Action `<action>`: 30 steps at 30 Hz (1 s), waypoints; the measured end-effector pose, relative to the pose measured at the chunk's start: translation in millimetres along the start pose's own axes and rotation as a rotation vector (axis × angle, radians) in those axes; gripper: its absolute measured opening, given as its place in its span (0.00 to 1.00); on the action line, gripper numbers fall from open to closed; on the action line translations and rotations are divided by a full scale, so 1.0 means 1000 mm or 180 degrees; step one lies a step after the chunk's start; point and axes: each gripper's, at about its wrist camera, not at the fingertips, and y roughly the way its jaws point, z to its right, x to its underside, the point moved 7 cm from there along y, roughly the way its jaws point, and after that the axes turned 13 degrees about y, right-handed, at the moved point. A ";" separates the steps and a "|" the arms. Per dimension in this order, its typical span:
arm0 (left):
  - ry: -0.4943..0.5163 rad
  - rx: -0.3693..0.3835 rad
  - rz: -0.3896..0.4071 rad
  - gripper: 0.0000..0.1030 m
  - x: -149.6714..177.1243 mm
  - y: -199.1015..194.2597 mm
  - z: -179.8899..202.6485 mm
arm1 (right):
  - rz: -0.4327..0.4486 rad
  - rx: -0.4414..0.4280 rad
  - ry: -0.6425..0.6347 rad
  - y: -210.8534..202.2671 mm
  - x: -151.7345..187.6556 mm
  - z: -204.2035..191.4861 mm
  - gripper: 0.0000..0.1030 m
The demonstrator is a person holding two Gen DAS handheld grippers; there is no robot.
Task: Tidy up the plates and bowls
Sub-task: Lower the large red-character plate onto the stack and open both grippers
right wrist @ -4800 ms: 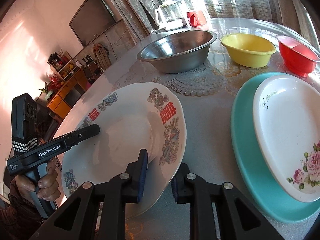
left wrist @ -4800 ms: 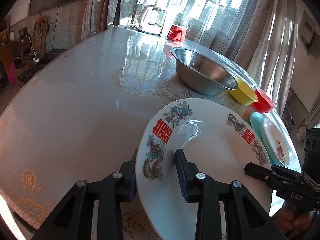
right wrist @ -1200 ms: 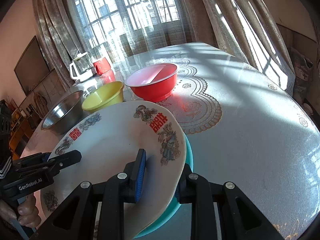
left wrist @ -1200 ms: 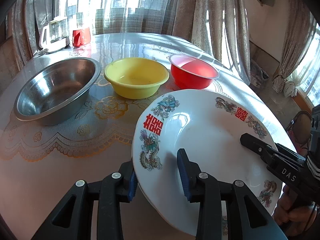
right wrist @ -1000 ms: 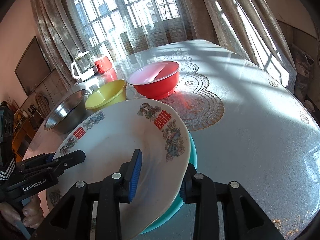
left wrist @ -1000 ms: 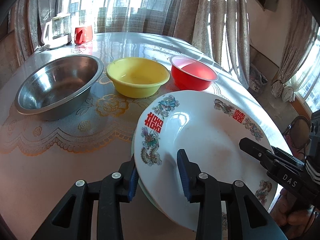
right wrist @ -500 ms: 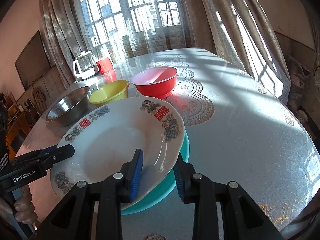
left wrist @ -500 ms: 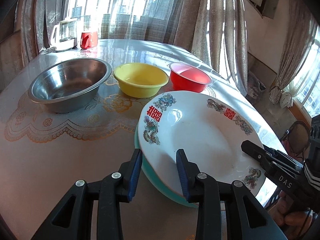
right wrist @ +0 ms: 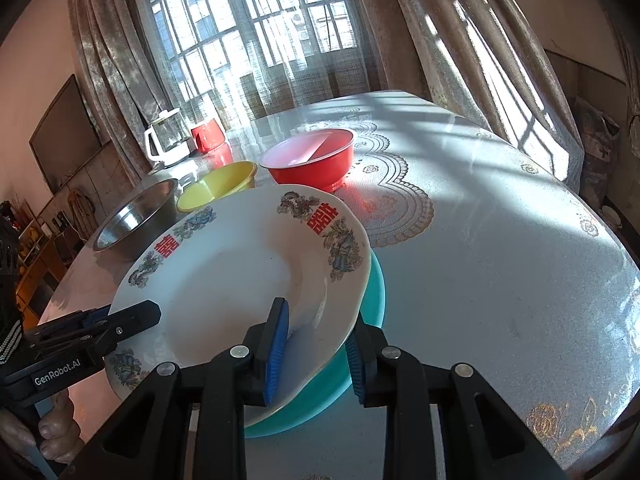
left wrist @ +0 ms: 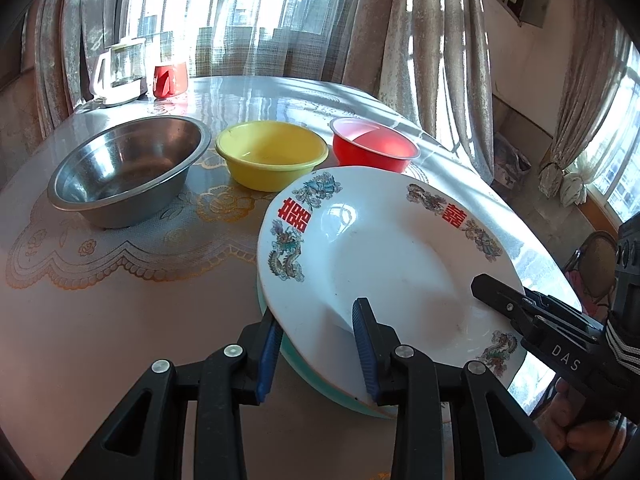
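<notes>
A large white plate with dragons and red characters (left wrist: 384,248) (right wrist: 224,276) lies on top of a teal plate (left wrist: 320,368) (right wrist: 368,292) on the table. My left gripper (left wrist: 316,336) straddles the white plate's near left rim with its jaws spread apart. My right gripper (right wrist: 318,344) straddles the opposite rim, its jaws spread apart too. Each gripper shows in the other's view: the right one (left wrist: 504,300), the left one (right wrist: 132,316). A steel bowl (left wrist: 128,168), a yellow bowl (left wrist: 272,156) and a red bowl (left wrist: 374,148) stand in a row behind.
A white kettle (left wrist: 120,72) and a red cup (left wrist: 170,80) stand at the far table edge by the curtains. The lace-patterned tablecloth (right wrist: 480,240) stretches to the right of the plates. The table edge runs close on the right in the left wrist view.
Both grippers carried the white plate across and lowered it onto the teal plate. Their jaws have since widened off the rim and both have drawn back a little.
</notes>
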 end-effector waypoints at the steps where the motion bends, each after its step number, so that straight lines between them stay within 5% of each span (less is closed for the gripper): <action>1: 0.0004 -0.0014 0.0000 0.34 0.000 -0.001 0.000 | -0.0002 0.0012 -0.0008 0.000 0.001 0.000 0.28; 8: 0.0040 -0.0111 0.0018 0.36 0.000 -0.009 -0.003 | -0.0090 0.0074 0.0134 0.001 0.001 0.006 0.38; 16: 0.0054 -0.0187 0.0053 0.36 0.002 -0.021 -0.005 | -0.0119 0.0129 0.0176 -0.002 0.002 0.006 0.39; 30: -0.0051 -0.0409 0.0178 0.36 0.010 -0.055 -0.022 | 0.0275 0.0209 0.0303 -0.037 -0.019 0.005 0.39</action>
